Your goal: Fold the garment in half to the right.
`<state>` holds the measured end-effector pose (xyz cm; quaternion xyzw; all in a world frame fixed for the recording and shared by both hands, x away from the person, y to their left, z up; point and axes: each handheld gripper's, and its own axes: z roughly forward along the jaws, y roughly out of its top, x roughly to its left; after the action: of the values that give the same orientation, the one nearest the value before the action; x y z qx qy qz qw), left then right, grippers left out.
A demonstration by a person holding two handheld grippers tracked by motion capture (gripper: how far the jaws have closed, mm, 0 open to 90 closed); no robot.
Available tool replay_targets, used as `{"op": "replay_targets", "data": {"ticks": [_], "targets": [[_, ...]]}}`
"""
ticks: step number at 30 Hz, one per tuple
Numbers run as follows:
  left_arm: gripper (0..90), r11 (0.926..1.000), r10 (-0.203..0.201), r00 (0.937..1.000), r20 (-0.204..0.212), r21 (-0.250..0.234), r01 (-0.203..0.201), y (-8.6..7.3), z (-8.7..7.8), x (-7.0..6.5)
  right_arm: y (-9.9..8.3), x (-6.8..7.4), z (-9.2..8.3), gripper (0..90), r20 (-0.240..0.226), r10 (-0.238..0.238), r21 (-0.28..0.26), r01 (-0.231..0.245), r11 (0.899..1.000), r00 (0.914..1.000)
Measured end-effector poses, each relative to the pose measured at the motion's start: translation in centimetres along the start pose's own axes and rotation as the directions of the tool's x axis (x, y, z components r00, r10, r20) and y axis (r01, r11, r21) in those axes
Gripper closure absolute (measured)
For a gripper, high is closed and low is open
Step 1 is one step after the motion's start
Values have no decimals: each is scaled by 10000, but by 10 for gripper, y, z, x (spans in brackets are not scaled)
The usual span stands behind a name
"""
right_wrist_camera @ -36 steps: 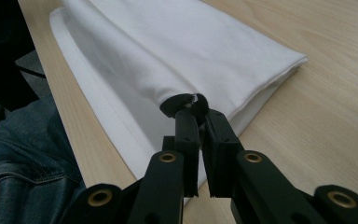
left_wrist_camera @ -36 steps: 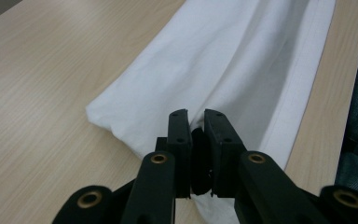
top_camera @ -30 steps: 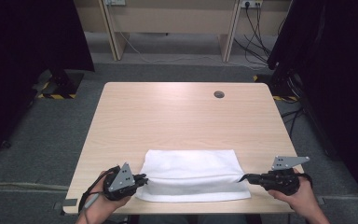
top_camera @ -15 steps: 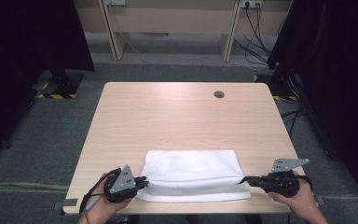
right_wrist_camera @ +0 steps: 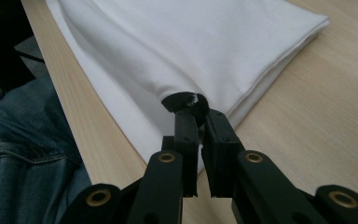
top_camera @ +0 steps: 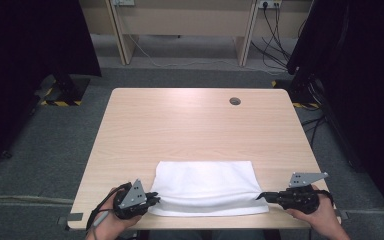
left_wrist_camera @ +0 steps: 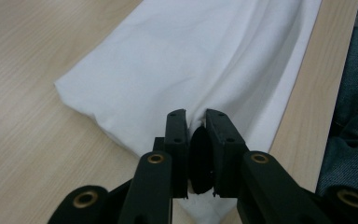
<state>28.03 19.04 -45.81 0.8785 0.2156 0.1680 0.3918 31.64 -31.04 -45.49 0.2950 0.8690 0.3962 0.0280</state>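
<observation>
A folded white cloth (top_camera: 205, 185) lies on the wooden table (top_camera: 190, 125) close to its front edge. My left gripper (top_camera: 155, 198) is at the cloth's near left corner. In the left gripper view the jaws (left_wrist_camera: 196, 119) pinch a fold of the cloth (left_wrist_camera: 205, 56), and creases run into them. They have just eased open a little with the fold still between them. My right gripper (top_camera: 261, 196) is at the near right corner. In the right gripper view it (right_wrist_camera: 191, 105) is shut on a bunched tip of the cloth (right_wrist_camera: 191, 42).
A round cable hole (top_camera: 235, 101) sits in the table's far right part. The person's jeans (right_wrist_camera: 28, 140) are just below the front edge. Desk legs and cables (top_camera: 270, 20) stand on the grey floor beyond the table.
The left gripper has shifted slightly toward the table's front edge with its corner of the cloth. The right gripper and the cloth's outline look much the same.
</observation>
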Motion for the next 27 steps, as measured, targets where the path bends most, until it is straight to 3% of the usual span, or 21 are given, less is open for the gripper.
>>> {"op": "replay_targets", "data": {"ticks": [4,9,11,14,16,17,21,22,23,24,25,27], "targets": [[742,9998,-134,9998,116,172,132,-3,5,1,-3,1,6,783,-28,-139,483,140,9987,9999],[666,9989,-222,9989,419,417,204,-7,11,-1,-3,2,7,637,-43,-346,967,348,9947,9994],[630,9989,-220,9988,433,412,202,-7,10,-1,-1,3,2,593,-27,-391,894,392,9952,9992],[578,9996,-267,9993,280,113,264,-1,-2,4,6,3,-7,558,39,-339,382,337,9987,9994],[558,9996,-267,9993,280,113,264,-1,-2,4,12,5,-11,558,9,-273,61,273,9996,9996],[558,9995,-249,9993,281,-160,254,6,-7,5,12,5,-11,554,9,-273,61,273,9996,9996],[535,9994,-205,9993,306,-279,213,13,-4,6,18,8,-4,568,-33,-242,2,242,9997,9997],[535,9998,-217,9988,439,-29,218,14,8,7,20,8,9,608,-12,-208,316,209,9993,9998],[542,9998,-217,9988,439,-29,218,14,8,7,20,8,9,608,-12,-208,316,209,9993,9998],[542,9998,-217,9988,439,-29,218,14,8,7,19,10,20,608,80,-256,688,250,9973,9996],[542,9985,-89,9988,491,551,62,12,19,7,19,10,20,648,80,-256,688,250,9973,9996],[553,9985,-89,9988,491,551,62,12,19,7,15,11,24,648,205,-384,995,362,9944,9991]]}}
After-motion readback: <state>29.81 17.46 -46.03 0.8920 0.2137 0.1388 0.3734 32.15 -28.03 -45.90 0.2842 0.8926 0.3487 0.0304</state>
